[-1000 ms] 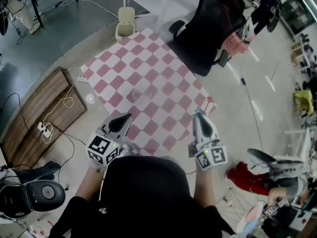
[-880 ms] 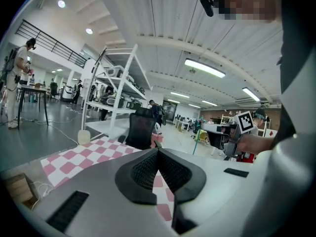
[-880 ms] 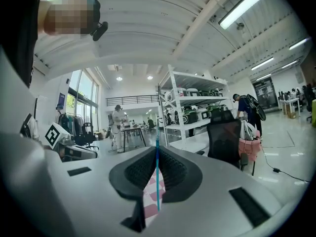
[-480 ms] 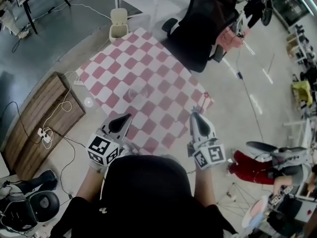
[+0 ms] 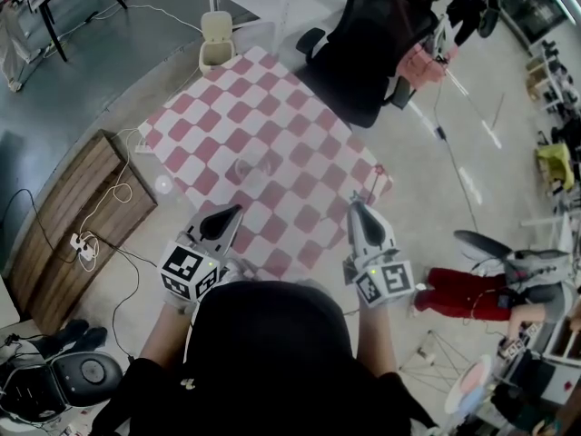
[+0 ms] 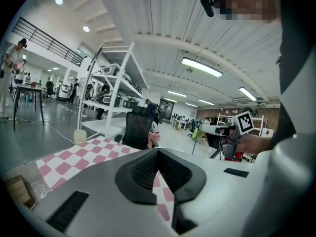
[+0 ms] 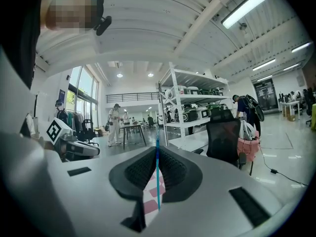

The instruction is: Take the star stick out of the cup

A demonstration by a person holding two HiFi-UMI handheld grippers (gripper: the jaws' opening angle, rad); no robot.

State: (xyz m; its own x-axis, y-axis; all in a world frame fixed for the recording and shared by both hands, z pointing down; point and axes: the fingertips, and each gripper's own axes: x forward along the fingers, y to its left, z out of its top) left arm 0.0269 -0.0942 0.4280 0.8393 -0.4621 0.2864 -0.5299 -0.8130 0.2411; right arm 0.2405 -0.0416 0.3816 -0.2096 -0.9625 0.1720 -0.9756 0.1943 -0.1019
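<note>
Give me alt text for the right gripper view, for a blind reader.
The right gripper is shut on a thin blue stick that stands upright between its jaws. Beyond are white shelving and a black office chair.

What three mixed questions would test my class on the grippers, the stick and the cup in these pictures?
1. Multiple choice: the right gripper is shut on A) a thin blue stick, B) a spoon, C) nothing.
2. True or false: the left gripper grips something too.
3. Fill in: the clear cup stands on a red-and-white ____ cloth.
Key: 1 A; 2 false, its jaws meet on nothing; 3 checked.
</note>
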